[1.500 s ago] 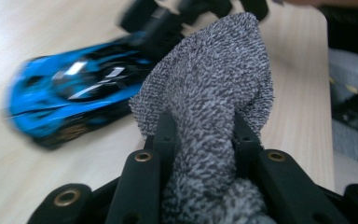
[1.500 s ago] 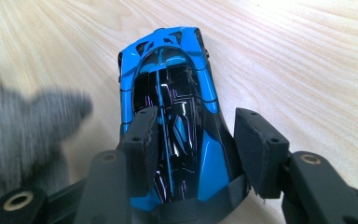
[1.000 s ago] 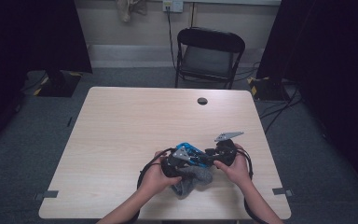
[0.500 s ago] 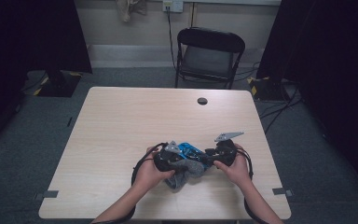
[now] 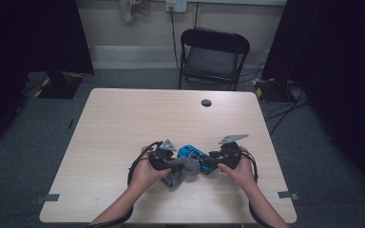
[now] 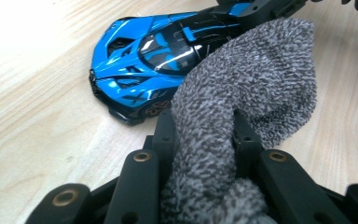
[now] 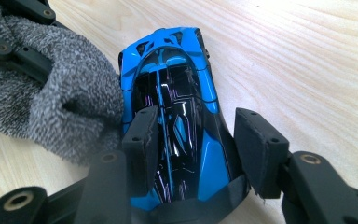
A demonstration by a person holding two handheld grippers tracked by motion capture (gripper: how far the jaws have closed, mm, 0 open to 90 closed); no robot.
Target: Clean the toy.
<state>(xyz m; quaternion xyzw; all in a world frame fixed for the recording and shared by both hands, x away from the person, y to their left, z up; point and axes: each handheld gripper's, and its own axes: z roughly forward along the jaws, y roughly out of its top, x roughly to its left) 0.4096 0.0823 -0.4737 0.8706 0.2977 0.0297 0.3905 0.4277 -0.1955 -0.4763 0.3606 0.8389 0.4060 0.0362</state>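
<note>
The car [image 7: 177, 116] is clamped at its rear by the right gripper [image 7: 196, 140]. A cloth [image 6: 242, 107], pinched in the closed left gripper [image 6: 205, 140], is pressed against the car's side on the table [image 5: 123, 118].

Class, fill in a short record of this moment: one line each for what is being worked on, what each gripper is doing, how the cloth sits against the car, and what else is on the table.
Work in hand: wiping a blue toy car with a grey cloth
Left gripper: jaws shut on the grey cloth
Right gripper: jaws either side of the car's rear, holding it
Cloth and car: cloth lies against the car's side
Table: light wood; small dark round thing near the far edge
</note>
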